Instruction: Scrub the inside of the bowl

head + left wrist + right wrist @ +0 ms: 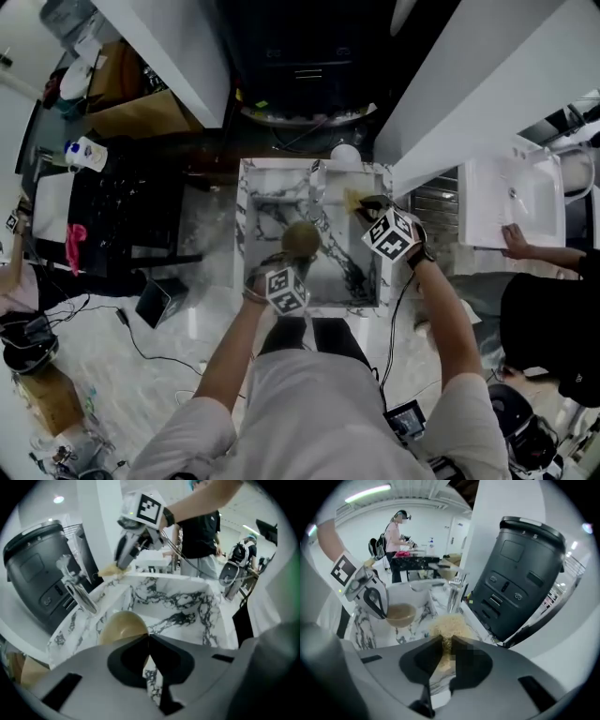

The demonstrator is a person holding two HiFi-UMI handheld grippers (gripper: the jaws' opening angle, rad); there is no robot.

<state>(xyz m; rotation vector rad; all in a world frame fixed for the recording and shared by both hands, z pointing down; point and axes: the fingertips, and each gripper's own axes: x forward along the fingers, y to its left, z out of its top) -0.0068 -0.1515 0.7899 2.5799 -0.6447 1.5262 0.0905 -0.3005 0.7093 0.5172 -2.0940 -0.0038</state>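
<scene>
A tan bowl hangs over the marble sink, and my left gripper is shut on its near rim. In the left gripper view the bowl shows just past the closed jaws of the left gripper, tilted, with its hollow facing away to the left. My right gripper is at the sink's far right corner, shut on a yellow scrub sponge. In the right gripper view the sponge sits pinched in the right gripper, and the bowl is off to the left, apart from it.
A chrome faucet stands at the sink's back edge, beside a large black appliance. White panels flank the sink. A person's hand rests by a white basin on the right. Cables lie on the floor at the left.
</scene>
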